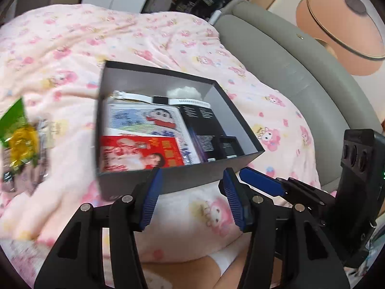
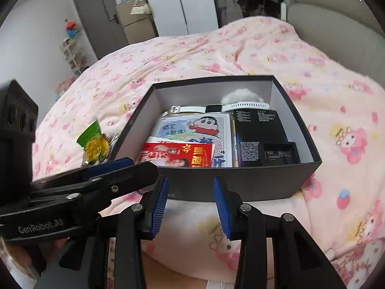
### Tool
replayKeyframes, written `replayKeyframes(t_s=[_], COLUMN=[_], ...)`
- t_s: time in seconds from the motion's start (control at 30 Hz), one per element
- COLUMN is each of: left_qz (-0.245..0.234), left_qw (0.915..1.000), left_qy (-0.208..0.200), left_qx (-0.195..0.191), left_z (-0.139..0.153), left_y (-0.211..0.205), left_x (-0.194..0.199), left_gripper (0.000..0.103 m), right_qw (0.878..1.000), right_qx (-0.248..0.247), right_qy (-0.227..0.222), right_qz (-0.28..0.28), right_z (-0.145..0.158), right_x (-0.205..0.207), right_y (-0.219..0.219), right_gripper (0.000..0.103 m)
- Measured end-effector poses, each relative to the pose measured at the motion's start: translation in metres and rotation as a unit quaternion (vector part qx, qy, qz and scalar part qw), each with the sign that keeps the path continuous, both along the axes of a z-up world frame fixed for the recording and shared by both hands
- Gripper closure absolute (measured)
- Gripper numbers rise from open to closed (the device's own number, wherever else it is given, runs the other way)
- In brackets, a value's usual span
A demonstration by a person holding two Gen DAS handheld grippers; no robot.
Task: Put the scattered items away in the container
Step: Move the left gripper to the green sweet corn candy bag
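Observation:
A dark open box [image 1: 120, 183] [image 2: 252, 183] sits on a pink cartoon blanket [image 1: 144, 36]. Inside it lie a red packet [image 1: 139, 151] [image 2: 178, 155], a cartoon card [image 2: 204, 125], a large black carton [image 2: 259, 130], a white-strapped watch [image 2: 214, 108] and a white fluffy thing [image 2: 240, 96]. A green and yellow packet [image 1: 19, 134] [image 2: 96, 144] rests on the blanket left of the box. My left gripper [image 1: 192, 192] hovers open and empty before the box's near wall. My right gripper [image 2: 191, 204] is beside it, also open and empty. Each view shows the other gripper's fingers [image 1: 259, 183] [image 2: 108, 168].
A grey padded headboard [image 1: 288, 60] [image 2: 336, 12] borders the bed on the right. Wardrobe doors [image 2: 101, 12] and a small shelf unit [image 2: 72, 53] stand beyond the bed. A person's leg [image 1: 192, 272] shows under the grippers. Bare blanket surrounds the box.

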State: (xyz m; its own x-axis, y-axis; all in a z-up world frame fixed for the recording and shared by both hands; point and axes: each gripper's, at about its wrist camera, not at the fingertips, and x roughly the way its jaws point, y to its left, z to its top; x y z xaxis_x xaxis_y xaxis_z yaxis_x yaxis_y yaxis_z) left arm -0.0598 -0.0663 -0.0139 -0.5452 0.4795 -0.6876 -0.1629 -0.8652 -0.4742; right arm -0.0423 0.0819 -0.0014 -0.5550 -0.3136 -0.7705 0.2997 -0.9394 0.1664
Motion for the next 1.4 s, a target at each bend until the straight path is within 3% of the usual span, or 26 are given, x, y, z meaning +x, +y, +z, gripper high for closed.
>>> replayKeyframes(t_s=[0.17,0.27,0.4,0.53,0.6,0.67,0.97,1.13,1.2,1.4], left_qz=[0.062,0.098,0.187,0.225,0.239,0.249,0.209,0.179,0.160,0.157], left_qw=[0.9979,0.9951,0.9795,0.9700,0.9656,0.9625,0.9680,0.9684,0.9685,0.9554], left_qy=[-0.014,-0.015,-0.071,-0.091,-0.103,-0.109,-0.121,-0.156,-0.162,-0.180], left_qx=[-0.016,0.007,-0.024,-0.015,-0.005,-0.009,0.069,0.076,0.100,0.174], left_z=[0.009,0.013,0.004,-0.012,-0.022,-0.028,-0.069,-0.093,-0.101,-0.129], left_y=[-0.035,-0.069,-0.133,-0.196,-0.224,-0.241,-0.278,-0.274,-0.274,-0.293], left_x=[0.034,0.049,0.060,0.068,0.064,0.061,0.027,-0.012,-0.018,-0.041], left_gripper=[0.050,0.049,0.049,0.049,0.049,0.049,0.049,0.049,0.049,0.049], right_qw=[0.999,0.995,0.991,0.990,0.984,0.982,0.975,0.979,0.978,0.969], right_qx=[-0.015,-0.025,-0.040,-0.046,-0.078,-0.072,-0.012,0.012,0.007,0.011], right_qy=[0.007,-0.009,-0.016,-0.044,-0.055,-0.060,-0.132,-0.156,-0.167,-0.189], right_qz=[0.047,0.092,0.129,0.127,0.152,0.166,0.177,0.131,0.128,0.160], right_z=[0.004,0.003,0.002,-0.002,0.003,0.003,-0.055,-0.077,-0.088,-0.116], right_x=[0.017,0.023,0.020,0.000,-0.008,-0.015,-0.066,-0.106,-0.115,-0.122], right_y=[-0.033,-0.062,-0.091,-0.109,-0.126,-0.151,-0.235,-0.258,-0.262,-0.280], right_gripper=[0.068,0.068,0.068,0.068,0.068,0.068,0.068,0.068,0.068,0.064])
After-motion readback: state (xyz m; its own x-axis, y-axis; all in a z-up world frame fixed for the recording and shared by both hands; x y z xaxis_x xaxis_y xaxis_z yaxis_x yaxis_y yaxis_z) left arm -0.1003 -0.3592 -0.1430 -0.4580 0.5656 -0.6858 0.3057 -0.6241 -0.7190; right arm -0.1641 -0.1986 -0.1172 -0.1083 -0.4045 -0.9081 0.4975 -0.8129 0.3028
